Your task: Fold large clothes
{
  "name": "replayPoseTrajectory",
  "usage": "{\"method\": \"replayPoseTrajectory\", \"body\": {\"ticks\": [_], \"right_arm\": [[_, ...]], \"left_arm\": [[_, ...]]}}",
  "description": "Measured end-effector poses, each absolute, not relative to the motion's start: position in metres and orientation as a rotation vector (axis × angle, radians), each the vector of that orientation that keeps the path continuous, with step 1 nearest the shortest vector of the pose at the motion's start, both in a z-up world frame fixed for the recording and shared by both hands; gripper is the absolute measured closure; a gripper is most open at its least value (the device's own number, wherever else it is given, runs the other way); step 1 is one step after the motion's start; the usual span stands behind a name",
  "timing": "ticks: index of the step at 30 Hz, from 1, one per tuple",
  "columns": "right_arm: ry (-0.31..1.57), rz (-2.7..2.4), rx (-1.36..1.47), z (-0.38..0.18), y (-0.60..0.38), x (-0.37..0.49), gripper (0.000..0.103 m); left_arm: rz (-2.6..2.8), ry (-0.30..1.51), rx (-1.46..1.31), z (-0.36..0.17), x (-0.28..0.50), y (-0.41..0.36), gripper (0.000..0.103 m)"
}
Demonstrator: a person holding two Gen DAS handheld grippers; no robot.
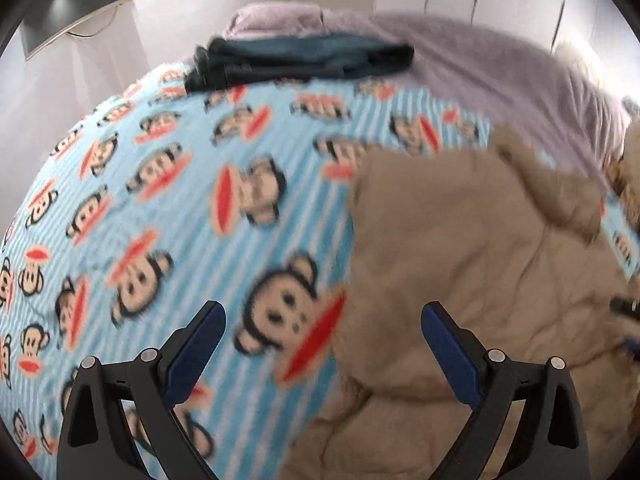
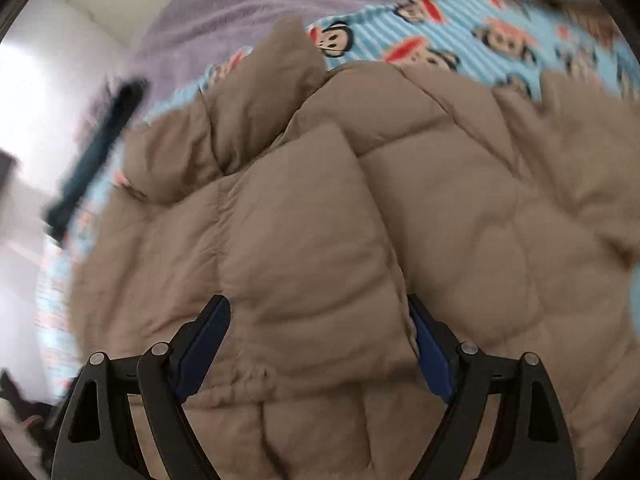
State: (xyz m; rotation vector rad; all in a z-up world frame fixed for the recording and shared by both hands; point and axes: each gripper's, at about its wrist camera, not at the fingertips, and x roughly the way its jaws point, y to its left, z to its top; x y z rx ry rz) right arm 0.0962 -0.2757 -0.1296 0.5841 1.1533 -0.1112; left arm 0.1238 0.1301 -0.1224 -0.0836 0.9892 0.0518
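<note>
A tan quilted puffer jacket [image 1: 472,264] lies rumpled on a bed with a blue striped monkey-print sheet [image 1: 168,208]. In the left wrist view my left gripper [image 1: 323,322] is open and empty, hovering over the jacket's left edge where it meets the sheet. In the right wrist view the jacket [image 2: 320,216] fills most of the frame, with a folded flap on top. My right gripper [image 2: 320,320] is open, its fingers straddling that flap close above it; whether they touch the fabric I cannot tell.
A folded dark teal garment [image 1: 296,60] lies at the far side of the sheet, also showing in the right wrist view [image 2: 100,152]. A lilac fleece blanket [image 1: 500,68] covers the far bed. White walls and closet doors stand behind.
</note>
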Motion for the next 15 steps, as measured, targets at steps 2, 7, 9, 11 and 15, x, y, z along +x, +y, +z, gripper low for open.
{"method": "replayPoseTrajectory", "body": {"ticks": [2, 7, 9, 11, 15], "right_arm": [[1.133, -0.087, 0.699, -0.13, -0.289, 0.095, 0.014], [1.116, -0.049, 0.949, -0.138, -0.311, 0.111, 0.087], [1.153, -0.064, 0.854, -0.136, -0.31, 0.118, 0.095], [1.163, -0.07, 0.706, -0.13, -0.307, 0.122, 0.095], [1.207, -0.09, 0.545, -0.143, -0.306, 0.113, 0.095]], "left_arm": [[0.073, 0.975, -0.083, -0.114, 0.141, 0.137, 0.004], [0.053, 0.939, -0.081, -0.109, 0.174, 0.129, 0.015], [0.032, 0.967, -0.037, -0.118, 0.185, 0.112, 0.024], [0.015, 0.995, 0.011, -0.136, 0.191, 0.097, 0.024], [0.007, 1.054, -0.006, -0.172, 0.193, 0.083, 0.023]]}}
